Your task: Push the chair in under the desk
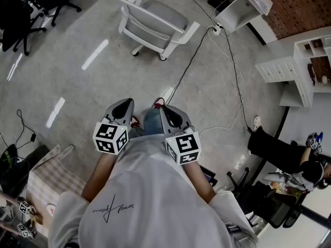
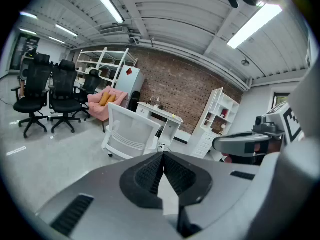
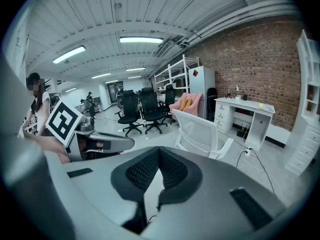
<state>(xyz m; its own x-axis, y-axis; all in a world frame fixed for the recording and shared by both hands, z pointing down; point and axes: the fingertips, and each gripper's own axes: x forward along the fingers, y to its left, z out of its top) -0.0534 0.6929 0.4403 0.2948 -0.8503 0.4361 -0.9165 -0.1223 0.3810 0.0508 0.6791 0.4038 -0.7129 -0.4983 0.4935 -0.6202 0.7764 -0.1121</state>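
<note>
A white swivel chair (image 1: 155,22) with a grey seat stands on the floor well ahead of me, out from the white desk (image 1: 243,4) at the far right. The chair's back (image 2: 131,131) faces me in the left gripper view, with the desk (image 2: 161,115) behind it. The right gripper view has the chair (image 3: 200,133) left of the desk (image 3: 247,109). My left gripper (image 1: 125,104) and right gripper (image 1: 162,108) are held side by side near my body, both shut and empty, far from the chair. Their jaws meet in the left gripper (image 2: 162,156) and right gripper (image 3: 159,152) views.
A black cable (image 1: 186,68) and white cords (image 1: 235,71) run across the floor from a power strip (image 1: 217,30) by the desk. Black office chairs (image 2: 45,91) stand at the left, with a pink sofa (image 2: 106,101). White shelving (image 1: 305,71) and a seated person (image 1: 289,154) are at the right.
</note>
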